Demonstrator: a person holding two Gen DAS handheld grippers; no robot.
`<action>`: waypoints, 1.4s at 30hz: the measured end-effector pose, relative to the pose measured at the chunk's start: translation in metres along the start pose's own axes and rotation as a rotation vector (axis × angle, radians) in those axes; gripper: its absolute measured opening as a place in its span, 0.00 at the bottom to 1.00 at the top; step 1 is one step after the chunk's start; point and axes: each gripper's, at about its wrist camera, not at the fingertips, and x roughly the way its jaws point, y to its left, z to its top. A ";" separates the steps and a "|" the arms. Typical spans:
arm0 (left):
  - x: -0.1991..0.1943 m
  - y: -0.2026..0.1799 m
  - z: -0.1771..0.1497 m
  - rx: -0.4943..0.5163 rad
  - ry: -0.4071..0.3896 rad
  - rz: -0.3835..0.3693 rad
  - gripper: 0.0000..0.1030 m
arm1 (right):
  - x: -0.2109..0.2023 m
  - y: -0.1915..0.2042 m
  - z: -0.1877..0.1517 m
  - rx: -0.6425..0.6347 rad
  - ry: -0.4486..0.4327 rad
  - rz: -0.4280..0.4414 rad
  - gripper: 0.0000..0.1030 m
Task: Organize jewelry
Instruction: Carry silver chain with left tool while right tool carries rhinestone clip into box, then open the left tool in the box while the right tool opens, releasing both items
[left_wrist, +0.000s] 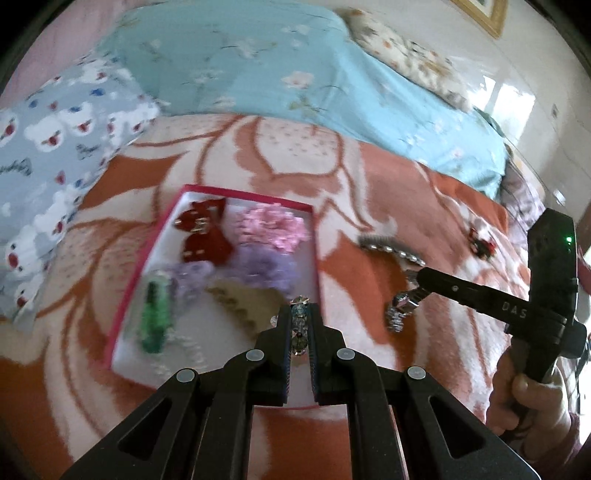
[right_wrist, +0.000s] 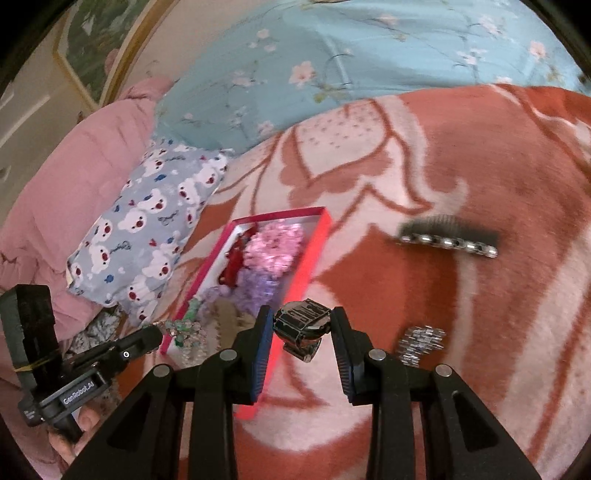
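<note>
A pink-rimmed white box (left_wrist: 147, 254) lies on the bed blanket and holds red bows (left_wrist: 201, 230), pink (left_wrist: 271, 225) and purple (left_wrist: 258, 269) scrunchies, a green clip (left_wrist: 155, 314) and a beige comb (left_wrist: 243, 302). My left gripper (left_wrist: 299, 317) is shut on a glass-bead bracelet (left_wrist: 298, 321) over the box's right part. My right gripper (right_wrist: 301, 325) is shut on a metal watch (right_wrist: 301, 323) just right of the box (right_wrist: 314, 251), lifted off the blanket. From the left wrist view the watch (left_wrist: 400, 306) hangs at the right gripper's tip.
A rhinestone hair comb (right_wrist: 448, 240) and a small silver piece (right_wrist: 421, 341) lie on the blanket right of the box. A small red and black item (left_wrist: 480, 242) lies farther right. Bear-print pillow (right_wrist: 147, 225), blue floral quilt (left_wrist: 258, 62) and pink duvet (right_wrist: 74, 177) border the back.
</note>
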 end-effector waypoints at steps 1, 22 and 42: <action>-0.001 0.005 0.000 -0.016 0.001 0.004 0.07 | 0.003 0.004 0.001 -0.005 0.002 0.004 0.31; 0.011 0.057 0.013 -0.112 -0.006 0.090 0.07 | 0.072 0.045 0.012 -0.060 0.075 0.053 0.31; 0.093 0.093 0.036 -0.151 0.032 0.146 0.07 | 0.153 0.062 0.026 -0.137 0.134 0.015 0.31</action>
